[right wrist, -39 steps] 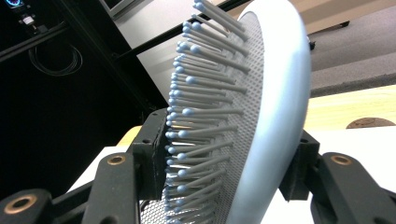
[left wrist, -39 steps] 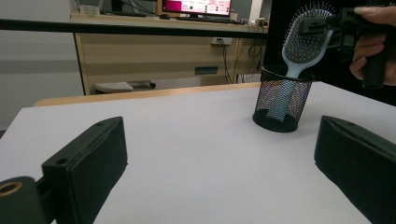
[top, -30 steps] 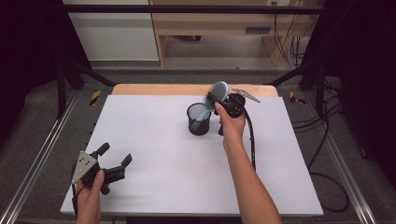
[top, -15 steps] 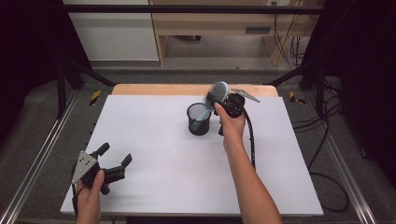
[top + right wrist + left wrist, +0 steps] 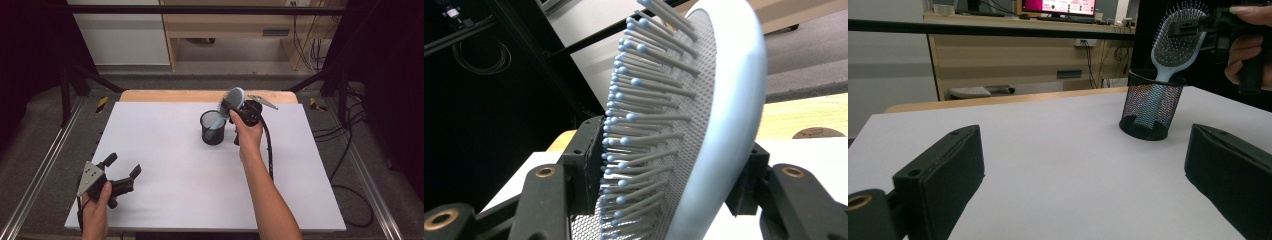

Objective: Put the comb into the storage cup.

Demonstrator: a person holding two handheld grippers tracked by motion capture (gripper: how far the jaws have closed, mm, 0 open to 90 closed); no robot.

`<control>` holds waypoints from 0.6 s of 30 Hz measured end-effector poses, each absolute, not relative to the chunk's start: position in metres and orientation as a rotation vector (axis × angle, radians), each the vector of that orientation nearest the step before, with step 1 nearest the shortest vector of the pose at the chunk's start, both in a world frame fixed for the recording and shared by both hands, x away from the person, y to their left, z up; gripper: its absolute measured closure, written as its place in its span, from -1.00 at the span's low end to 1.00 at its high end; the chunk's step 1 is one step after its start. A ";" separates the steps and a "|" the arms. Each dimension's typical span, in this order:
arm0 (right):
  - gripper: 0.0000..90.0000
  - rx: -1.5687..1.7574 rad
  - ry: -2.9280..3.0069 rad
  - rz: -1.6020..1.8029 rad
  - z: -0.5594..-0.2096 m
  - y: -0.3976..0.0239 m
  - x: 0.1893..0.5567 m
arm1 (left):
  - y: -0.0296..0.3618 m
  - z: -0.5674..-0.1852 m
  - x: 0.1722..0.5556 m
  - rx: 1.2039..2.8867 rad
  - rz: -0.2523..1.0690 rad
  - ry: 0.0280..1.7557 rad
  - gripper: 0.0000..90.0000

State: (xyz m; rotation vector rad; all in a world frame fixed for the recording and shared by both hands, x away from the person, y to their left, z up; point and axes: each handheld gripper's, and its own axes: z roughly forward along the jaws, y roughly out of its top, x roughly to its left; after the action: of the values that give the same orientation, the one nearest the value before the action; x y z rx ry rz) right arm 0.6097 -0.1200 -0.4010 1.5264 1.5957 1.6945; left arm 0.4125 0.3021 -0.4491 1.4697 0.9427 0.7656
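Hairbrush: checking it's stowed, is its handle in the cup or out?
In. The hairbrush handle shows through the mesh cup; the right gripper clamps its head above.

The hairbrush point(image 5: 704, 120) is cut off at the top and bottom edges in the right gripper view. Its handle sinks into the mesh cup point(image 5: 213, 128), only dimly visible through the mesh.

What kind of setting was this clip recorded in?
Probably a lab or office workspace fitted out for recording: a white-topped table inside a black metal frame, loose cables on the floor, and a wooden desk carrying a lit monitor behind.
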 end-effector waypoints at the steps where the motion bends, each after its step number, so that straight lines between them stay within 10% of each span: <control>1: -0.03 1.525 1.597 1.694 -0.401 -0.120 0.610 | 0.302 -0.449 0.412 1.469 0.766 0.943 -0.94; 18: -0.26 1.505 1.647 1.681 -0.402 -0.120 0.609 | 0.304 -0.449 0.413 1.468 0.765 0.945 -0.94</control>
State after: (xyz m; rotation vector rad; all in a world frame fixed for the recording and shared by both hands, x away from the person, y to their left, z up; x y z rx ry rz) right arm 0.6092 -0.1196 -0.4024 1.5049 1.6467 1.6812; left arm 0.4132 0.3035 -0.4494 1.4685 0.9453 0.7649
